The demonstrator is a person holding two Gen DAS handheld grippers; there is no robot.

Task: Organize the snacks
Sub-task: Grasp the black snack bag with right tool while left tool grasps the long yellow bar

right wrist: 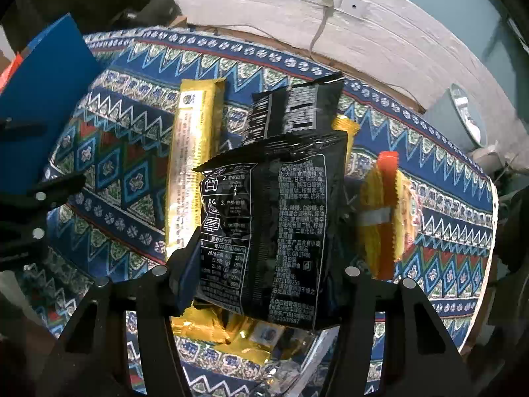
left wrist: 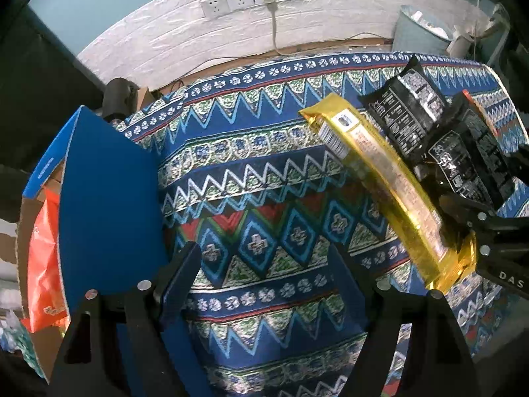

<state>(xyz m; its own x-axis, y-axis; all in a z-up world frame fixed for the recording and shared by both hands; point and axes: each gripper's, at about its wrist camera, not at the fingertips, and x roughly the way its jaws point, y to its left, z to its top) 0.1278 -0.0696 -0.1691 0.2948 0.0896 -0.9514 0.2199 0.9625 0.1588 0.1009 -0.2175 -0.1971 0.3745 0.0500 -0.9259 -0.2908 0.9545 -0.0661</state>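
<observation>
Tablecloth (left wrist: 264,172): blue ground, white and light-blue zigzag bands, green triangles, red diamonds, white flower dots along borders. Box (left wrist: 109,198): deep blue flaps, brown cardboard inside. Bag in box (left wrist: 41,264): orange. Long snack bar (left wrist: 383,185): glossy gold-yellow, white label, barcode. Front snack pouch (right wrist: 274,231): black, white print. Rear pouch (right wrist: 297,109): black, white text. Packet (right wrist: 385,215): yellow, orange seam strip. Wall (left wrist: 330,16): white brick texture, teal above.

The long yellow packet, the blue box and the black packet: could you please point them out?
long yellow packet (left wrist: 390,178), left wrist view, its middle.
blue box (left wrist: 109,185), left wrist view, its raised flap.
black packet (right wrist: 281,228), right wrist view, its printed back.
</observation>
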